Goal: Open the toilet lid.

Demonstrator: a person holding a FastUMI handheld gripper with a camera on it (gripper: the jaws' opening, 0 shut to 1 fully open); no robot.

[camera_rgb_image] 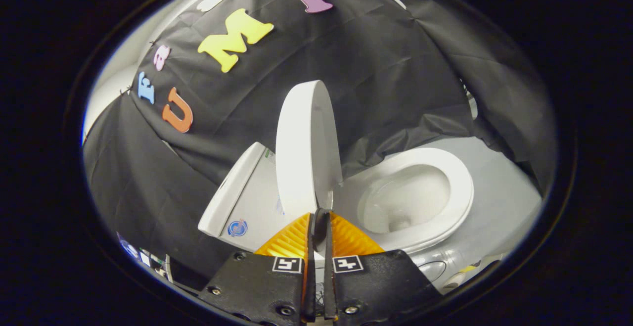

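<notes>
The white toilet lid [304, 153] stands raised on edge, leaning toward the tank [242, 197] and away from the seat [457, 182] and the exposed bowl [405, 200]. My gripper [320, 215] sits right at the lid's near rim. Its two orange fingers [289, 239] are drawn together with only a thin slit between them, and the rim runs into that slit, pinched by the black pads. The tips hide the exact contact.
Black booth cloth hangs close behind the tank and around the toilet. Pale grey floor [499, 202] lies past the seat. Small cluttered items [143, 256] sit on the tank's far side.
</notes>
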